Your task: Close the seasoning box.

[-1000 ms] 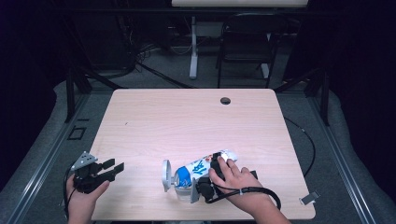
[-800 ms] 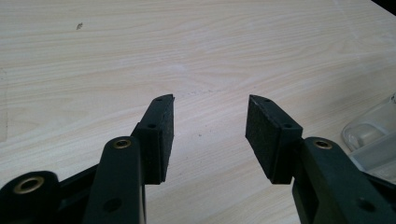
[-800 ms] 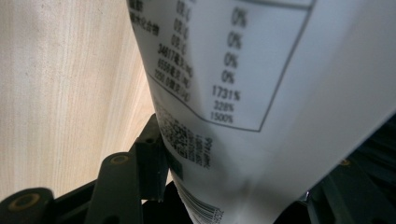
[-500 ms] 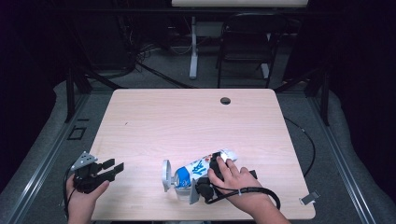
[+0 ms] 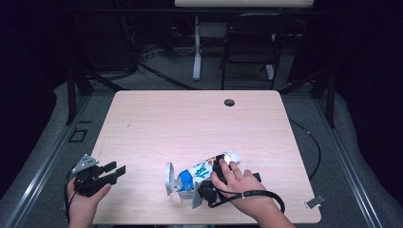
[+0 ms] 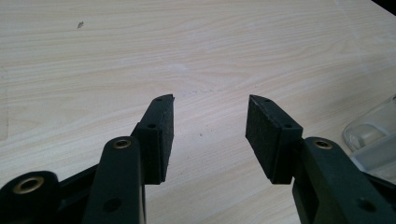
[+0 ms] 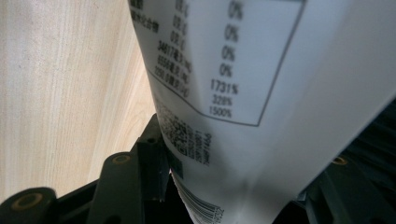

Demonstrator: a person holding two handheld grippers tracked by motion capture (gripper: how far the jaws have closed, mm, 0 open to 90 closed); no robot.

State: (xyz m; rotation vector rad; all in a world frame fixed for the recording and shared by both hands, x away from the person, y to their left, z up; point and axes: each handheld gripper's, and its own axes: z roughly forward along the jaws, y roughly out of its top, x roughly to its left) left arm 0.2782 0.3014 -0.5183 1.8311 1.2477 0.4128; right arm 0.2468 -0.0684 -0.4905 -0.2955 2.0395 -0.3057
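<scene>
Currently: bottle grasp in progress.
Right gripper (image 5: pixel 207 183) jaws are clamped on the lying bottle (image 5: pixel 202 169) near the desk (image 5: pixel 190 123) front edge; left gripper (image 5: pixel 111 172) jaws stand wide, empty. A lift is needed next.

From up high I can't see my right gripper (image 5: pixel 205 183) whole: the hand (image 5: pixel 237 183) covers its body, and the tube (image 5: pixel 204 170) hides where the pads meet it. In the right gripper view the tube (image 7: pixel 243 93) runs off the top, right and bottom edges, so neither end shows; the right jaw sits in shadow behind it. Its upper print is blurred, though some percentages read clearly. At the right edge of the left gripper view a clear plastic piece (image 6: pixel 373 140) is cut off; I can't tell what it is. My forearms leave the high view's near edge.
</scene>
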